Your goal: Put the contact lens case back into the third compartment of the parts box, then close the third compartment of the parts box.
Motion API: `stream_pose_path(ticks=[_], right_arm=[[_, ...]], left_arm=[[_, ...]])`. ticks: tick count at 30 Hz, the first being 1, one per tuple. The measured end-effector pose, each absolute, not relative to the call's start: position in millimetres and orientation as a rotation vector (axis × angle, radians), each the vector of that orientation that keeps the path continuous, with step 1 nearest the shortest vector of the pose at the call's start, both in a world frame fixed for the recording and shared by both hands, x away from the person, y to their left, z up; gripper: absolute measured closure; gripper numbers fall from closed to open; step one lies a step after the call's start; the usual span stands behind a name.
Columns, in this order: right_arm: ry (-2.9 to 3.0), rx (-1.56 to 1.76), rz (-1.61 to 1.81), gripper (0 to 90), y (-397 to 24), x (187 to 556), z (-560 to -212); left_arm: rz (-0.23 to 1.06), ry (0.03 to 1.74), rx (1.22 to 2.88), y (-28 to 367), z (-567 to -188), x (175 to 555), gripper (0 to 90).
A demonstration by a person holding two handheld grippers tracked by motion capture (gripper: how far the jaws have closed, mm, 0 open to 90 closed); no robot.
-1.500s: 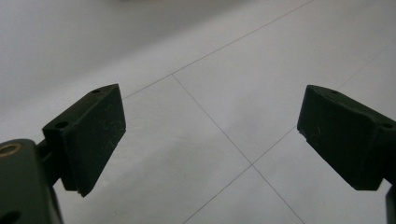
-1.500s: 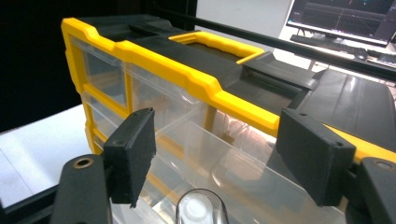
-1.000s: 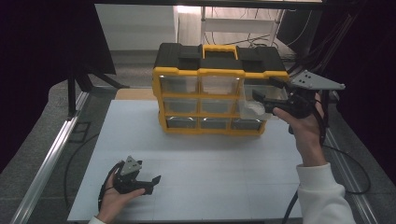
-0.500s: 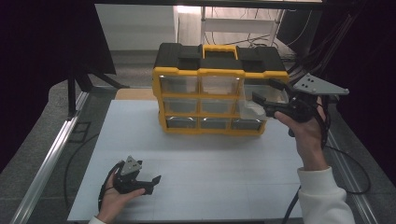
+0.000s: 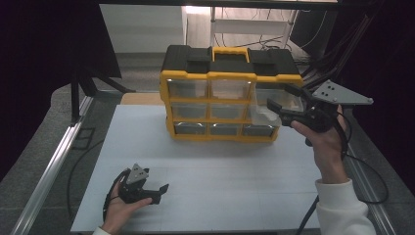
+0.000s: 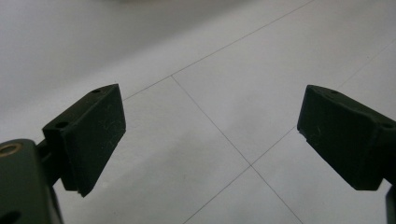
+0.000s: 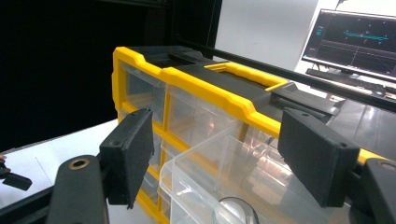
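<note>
A yellow and black drawer cabinet [image 5: 215,83] with clear drawers stands at the back of the white table [image 5: 235,186]. One clear drawer [image 5: 262,115] in its right column is pulled out. My right gripper [image 5: 283,99] hovers at that drawer, open. In the right gripper view the wide-apart jaws of the right gripper [image 7: 224,158] stand above the drawer [image 7: 210,177], pressing on nothing, with the cabinet [image 7: 205,88] behind. A round grey thing [image 7: 236,210] lies in the drawer, partly cut off. My left gripper [image 5: 159,193] rests on the table near the front left, open and empty [image 6: 210,135].
Metal rails run along the table's left edge [image 5: 54,166] and right edge [image 5: 367,191]. A monitor [image 7: 359,37] stands behind the cabinet in the right gripper view. A cable [image 5: 362,166] trails from the right gripper. White table surface lies between the two hands.
The right gripper has shifted a little to the right, away from the cabinet front. The left hand and its gripper have stayed where they were.
</note>
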State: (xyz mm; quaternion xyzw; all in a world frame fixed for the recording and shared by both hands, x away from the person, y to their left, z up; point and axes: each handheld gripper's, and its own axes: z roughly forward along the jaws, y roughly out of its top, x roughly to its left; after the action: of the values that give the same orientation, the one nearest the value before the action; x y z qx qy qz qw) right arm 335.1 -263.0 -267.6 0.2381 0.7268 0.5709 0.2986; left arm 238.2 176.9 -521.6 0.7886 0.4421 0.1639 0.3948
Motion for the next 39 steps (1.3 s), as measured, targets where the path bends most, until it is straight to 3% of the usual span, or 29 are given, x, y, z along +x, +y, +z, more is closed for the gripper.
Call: stream_pose_path(ticks=[27,34,39], right_arm=[[1.908,0.590,1.513,31.0,-270,293,-271],[1.920,0.596,1.521,37.7,-273,289,-279],[1.962,0.586,1.534,47.6,-272,290,-295]], left_arm=[[0.373,1.101,1.965,178,-519,239,8.5],[0.378,1.105,1.966,178,-520,239,8.5],[0.383,1.101,1.977,177,-520,239,8.4]])
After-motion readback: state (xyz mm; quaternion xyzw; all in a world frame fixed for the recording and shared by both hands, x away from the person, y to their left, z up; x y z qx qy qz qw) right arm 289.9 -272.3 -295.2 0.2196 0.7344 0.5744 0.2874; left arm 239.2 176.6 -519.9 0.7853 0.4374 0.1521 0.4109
